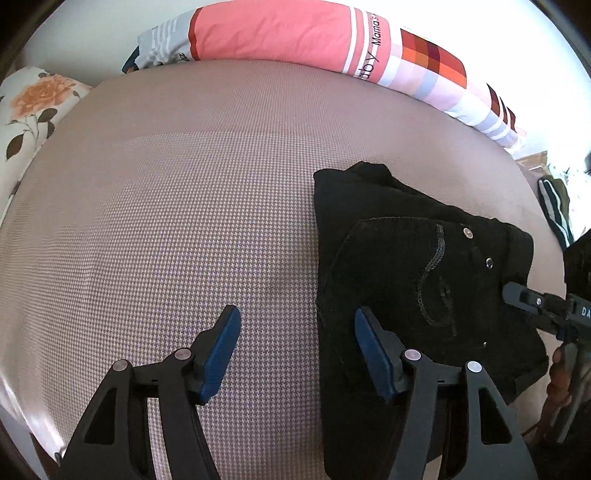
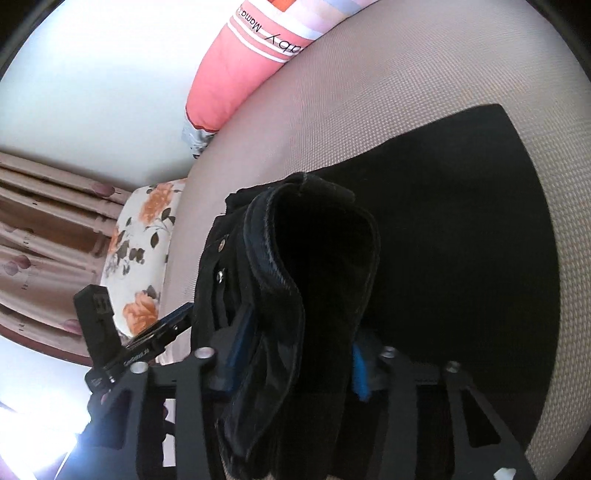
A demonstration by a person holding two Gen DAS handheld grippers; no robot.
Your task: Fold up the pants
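Left jaws: apart, nothing between the blue pads; the left gripper (image 1: 295, 350) hangs over the bed cover, its right-hand finger (image 1: 373, 354) above the near left border of the pants.
Right jaws: clamped on a thick bunched fold of the pants; in the right wrist view the right gripper (image 2: 295, 365) has black cloth filling the gap, and a blue pad (image 2: 360, 373) shows at each side of it.
Right gripper seen from the left wrist view: only its black tip (image 1: 517, 293) shows, touching the right edge of the pants; fingers of a hand (image 1: 557, 373) wrap its handle below.
Pants: black pants (image 1: 417, 266), folded into a compact stack, lie on the right half of the bed; the top face shows a pocket with a sequin curl (image 1: 432, 266) and metal rivets.
Lifted part: the clamped fold rises off the stack, and the rest lies flat and dark on the cover beyond it.
Bed: grey-pink woven bed cover (image 1: 184, 221), bare to the left of the pants.
Far edge: a long pink and checked bolster pillow (image 1: 295, 33) runs along it.
Far left corner: a floral pillow (image 1: 37, 107).
Right edge: a dark striped garment (image 1: 554, 206), partly out of view.
Beyond the bed: a patterned curtain (image 2: 48, 229).
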